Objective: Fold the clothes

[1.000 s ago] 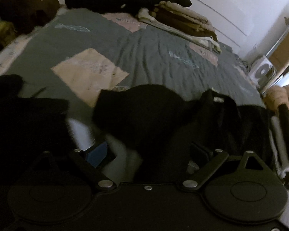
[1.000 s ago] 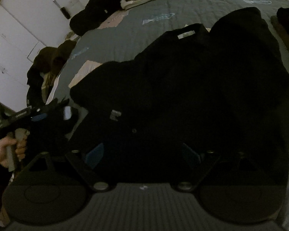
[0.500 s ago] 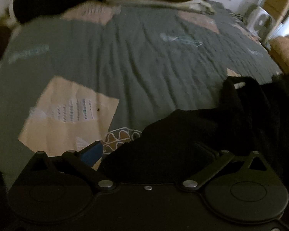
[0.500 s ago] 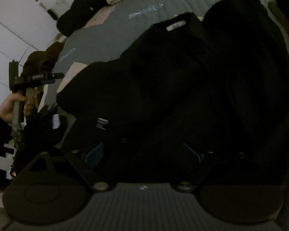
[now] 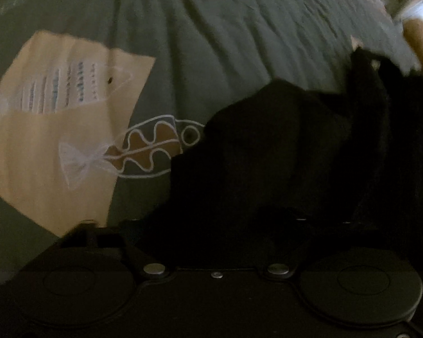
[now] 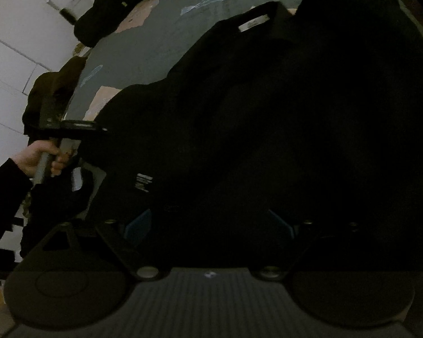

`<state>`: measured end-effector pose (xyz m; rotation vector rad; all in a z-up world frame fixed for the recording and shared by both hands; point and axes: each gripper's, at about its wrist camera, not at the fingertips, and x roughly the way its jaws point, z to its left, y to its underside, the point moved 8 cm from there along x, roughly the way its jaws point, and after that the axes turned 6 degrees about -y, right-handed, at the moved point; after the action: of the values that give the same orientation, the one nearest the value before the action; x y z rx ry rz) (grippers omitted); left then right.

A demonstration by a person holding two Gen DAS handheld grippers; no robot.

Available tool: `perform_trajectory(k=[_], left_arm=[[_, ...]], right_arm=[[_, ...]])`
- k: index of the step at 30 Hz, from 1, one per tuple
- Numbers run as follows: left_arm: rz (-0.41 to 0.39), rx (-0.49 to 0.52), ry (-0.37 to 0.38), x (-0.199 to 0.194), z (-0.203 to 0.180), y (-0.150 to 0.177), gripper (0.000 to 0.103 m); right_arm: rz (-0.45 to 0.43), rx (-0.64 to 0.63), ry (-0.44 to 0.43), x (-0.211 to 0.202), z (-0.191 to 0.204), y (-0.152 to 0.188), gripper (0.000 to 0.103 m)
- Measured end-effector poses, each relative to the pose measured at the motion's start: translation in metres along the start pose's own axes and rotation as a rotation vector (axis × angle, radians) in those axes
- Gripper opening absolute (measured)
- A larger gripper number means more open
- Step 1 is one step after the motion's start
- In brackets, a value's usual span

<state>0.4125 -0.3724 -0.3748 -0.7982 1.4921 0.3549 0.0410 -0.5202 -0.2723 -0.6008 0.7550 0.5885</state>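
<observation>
While both show garment (image 5: 268,155), right reveals hand (image 6: 39,157).

A black garment (image 5: 282,152) lies on a grey-green quilt (image 5: 211,28) with a beige patch (image 5: 42,152).

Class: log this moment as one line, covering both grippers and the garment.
left gripper: jaws just closing, black garment between them, grip unclear | right gripper: open above garment | garment: lying on grey bedspread
</observation>
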Motion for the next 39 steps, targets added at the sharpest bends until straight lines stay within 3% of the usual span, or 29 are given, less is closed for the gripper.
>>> perform_trajectory(k=[1, 3, 5, 10, 14, 17, 20, 21, 24, 28, 33, 37, 39], left_arm=[[-0.004, 0.018, -0.003, -0.001, -0.003, 0.0, 0.032], [-0.023, 0.033, -0.002, -0.009, -0.01, -0.005, 0.015], [-0.104, 0.093, -0.078, -0.027, -0.016, -0.016, 0.013], [-0.31, 0.133, -0.224, -0.092, -0.014, -0.056, 0.012], [-0.368, 0.121, -0.352, -0.103, -0.002, -0.077, 0.012], [-0.357, 0.129, -0.452, -0.087, 0.0, -0.082, 0.026], [-0.362, 0.178, -0.552, -0.092, -0.006, -0.072, 0.054], [-0.385, 0.182, -0.538, -0.1, -0.009, -0.066, 0.061], [-0.431, 0.137, -0.446, -0.132, -0.021, -0.042, 0.062], [-0.406, 0.12, -0.296, -0.148, -0.066, 0.003, 0.065], [-0.422, 0.114, -0.242, -0.128, -0.147, 0.034, 0.074], [-0.454, 0.201, -0.311, -0.097, -0.207, 0.019, 0.074], [-0.468, 0.238, -0.308, -0.083, -0.233, 0.012, 0.074]], right_arm=[[0.003, 0.0, -0.006, 0.002, 0.002, 0.0, 0.089], [0.006, 0.002, -0.014, 0.004, 0.004, 0.0, 0.089], [0.007, 0.005, -0.02, 0.005, 0.005, 0.001, 0.089], [-0.002, 0.011, -0.026, 0.003, 0.006, 0.003, 0.089], [-0.028, 0.019, -0.029, -0.004, 0.005, 0.002, 0.089], [-0.039, 0.02, -0.029, -0.008, 0.004, 0.003, 0.089], [-0.051, 0.01, -0.033, -0.016, 0.004, 0.004, 0.089], [-0.055, 0.01, -0.032, -0.018, 0.003, 0.004, 0.089], [-0.07, 0.027, -0.026, -0.022, -0.003, 0.002, 0.089], [-0.109, 0.066, -0.028, -0.027, -0.013, -0.005, 0.089], [-0.153, 0.073, -0.031, -0.033, -0.018, -0.003, 0.089], [-0.188, 0.059, -0.039, -0.038, -0.027, -0.004, 0.089], [-0.228, 0.055, -0.035, -0.043, -0.037, -0.011, 0.089]])
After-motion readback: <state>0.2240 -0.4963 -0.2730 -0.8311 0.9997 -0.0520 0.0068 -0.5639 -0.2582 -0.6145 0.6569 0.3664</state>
